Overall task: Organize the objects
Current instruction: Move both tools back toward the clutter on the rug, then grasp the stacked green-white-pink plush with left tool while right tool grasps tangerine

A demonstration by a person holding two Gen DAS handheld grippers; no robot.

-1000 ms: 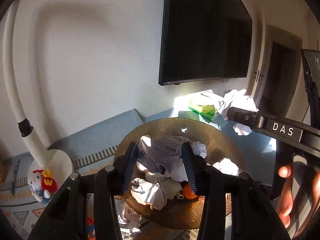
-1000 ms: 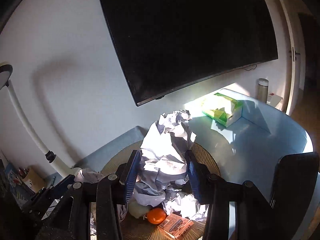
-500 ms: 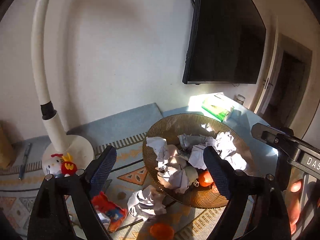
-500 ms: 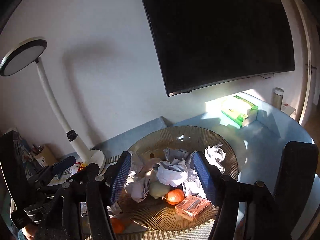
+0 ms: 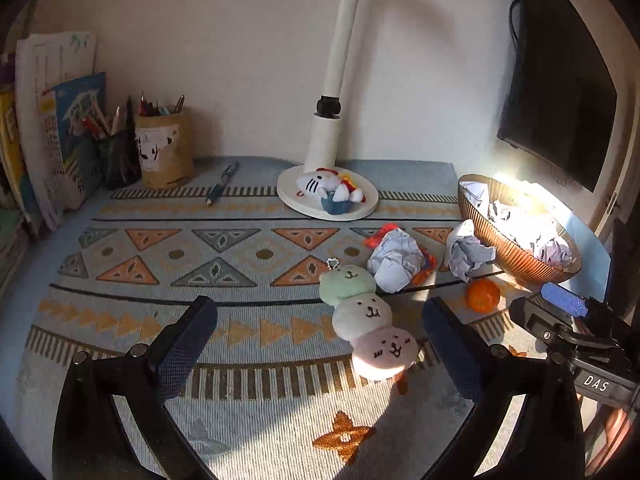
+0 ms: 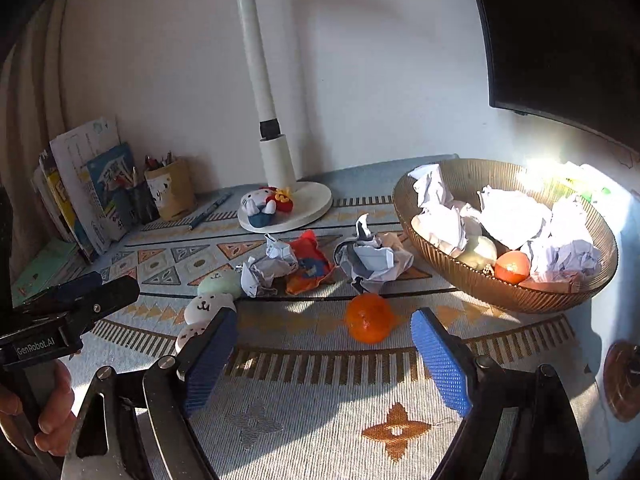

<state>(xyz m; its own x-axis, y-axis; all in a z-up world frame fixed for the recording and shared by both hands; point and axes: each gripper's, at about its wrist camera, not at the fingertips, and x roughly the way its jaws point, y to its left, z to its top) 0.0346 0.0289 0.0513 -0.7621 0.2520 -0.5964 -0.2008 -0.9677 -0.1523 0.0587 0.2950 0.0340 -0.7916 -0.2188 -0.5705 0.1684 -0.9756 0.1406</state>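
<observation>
A ribbed amber bowl (image 6: 520,292) (image 5: 508,256) at the right holds several crumpled papers, an orange and a pale fruit. On the patterned mat lie a loose orange (image 6: 369,323) (image 5: 483,295), two crumpled paper balls (image 6: 374,261) (image 6: 266,268) (image 5: 394,262), a red-orange wrapper (image 6: 308,264) and a three-ball plush (image 5: 368,320) (image 6: 208,304). My left gripper (image 5: 320,344) is open and empty, just in front of the plush. My right gripper (image 6: 324,354) is open and empty, just short of the loose orange.
A white lamp (image 6: 276,160) stands at the back with a cat plush (image 5: 330,190) on its base. Pencil cups (image 5: 164,152), a pen (image 5: 222,184) and books (image 6: 80,192) stand at the back left. A dark screen (image 5: 560,92) hangs on the right wall.
Both grippers let go of their crumpled papers over the bowl, opened, and pulled back and down to the mat. The views now face the loose items in front of the bowl.
</observation>
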